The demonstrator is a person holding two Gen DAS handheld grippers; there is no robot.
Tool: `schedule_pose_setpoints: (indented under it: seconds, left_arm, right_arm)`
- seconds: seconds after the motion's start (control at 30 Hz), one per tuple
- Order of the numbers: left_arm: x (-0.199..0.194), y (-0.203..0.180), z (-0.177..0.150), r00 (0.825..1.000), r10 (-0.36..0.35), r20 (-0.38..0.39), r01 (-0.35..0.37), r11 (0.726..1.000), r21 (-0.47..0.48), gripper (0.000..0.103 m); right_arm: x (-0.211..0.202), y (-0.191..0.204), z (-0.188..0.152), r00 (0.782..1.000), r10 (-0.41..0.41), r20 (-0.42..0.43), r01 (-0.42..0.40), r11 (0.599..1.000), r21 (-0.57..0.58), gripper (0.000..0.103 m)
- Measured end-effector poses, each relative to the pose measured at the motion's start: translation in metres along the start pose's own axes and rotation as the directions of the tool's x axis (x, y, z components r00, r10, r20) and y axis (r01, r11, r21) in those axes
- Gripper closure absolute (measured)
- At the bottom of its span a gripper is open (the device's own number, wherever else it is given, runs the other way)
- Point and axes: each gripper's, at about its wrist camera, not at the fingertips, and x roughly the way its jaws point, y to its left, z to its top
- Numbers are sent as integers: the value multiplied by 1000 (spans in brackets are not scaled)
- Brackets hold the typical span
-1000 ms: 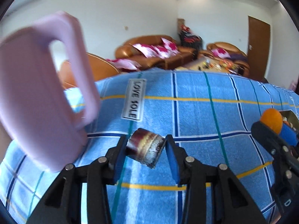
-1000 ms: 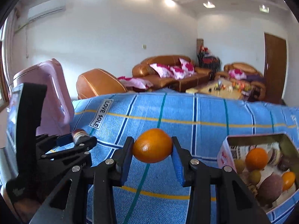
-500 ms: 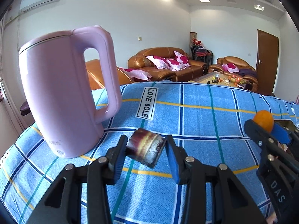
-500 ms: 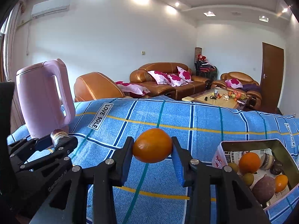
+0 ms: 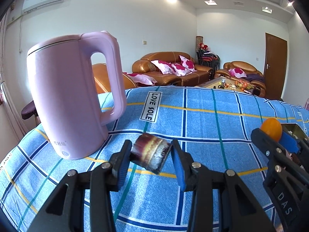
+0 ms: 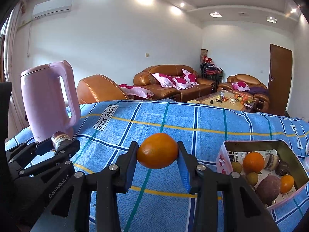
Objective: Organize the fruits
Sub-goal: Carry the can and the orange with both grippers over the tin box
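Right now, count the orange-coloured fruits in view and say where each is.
3: one orange gripped in the right gripper; a round one and a smaller one inside the tin box. More may be hidden under other fruit.

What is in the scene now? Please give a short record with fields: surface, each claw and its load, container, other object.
surface: blue checked cloth with yellow and dark lines
left claw: shut on a short dark red and yellow cylinder piece of sugarcane, tilted
right claw: shut on a round orange fruit, held above the cloth
container: open pink-walled rectangular box, at right, holding several fruits, among them a smaller orange and a dull purple fruit
other object: tall pink plastic kettle with handle, upright at left on the cloth
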Motion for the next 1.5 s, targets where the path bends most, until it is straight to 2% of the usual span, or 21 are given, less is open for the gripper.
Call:
schedule_pose_setpoints:
  seconds: [0.7, 1.5]
  left_arm:
    - [-17, -8, -9, 1000, -20, -10, 20, 1000, -10, 60]
    - [-30, -38, -17, 997, -73, -25, 73, 997, 12, 60]
  right_arm:
    - [-26, 0, -12, 1000, 8, 3, -8, 1000, -19, 61]
    - [-53, -41, -23, 999, -32, -5, 32, 999, -4, 61]
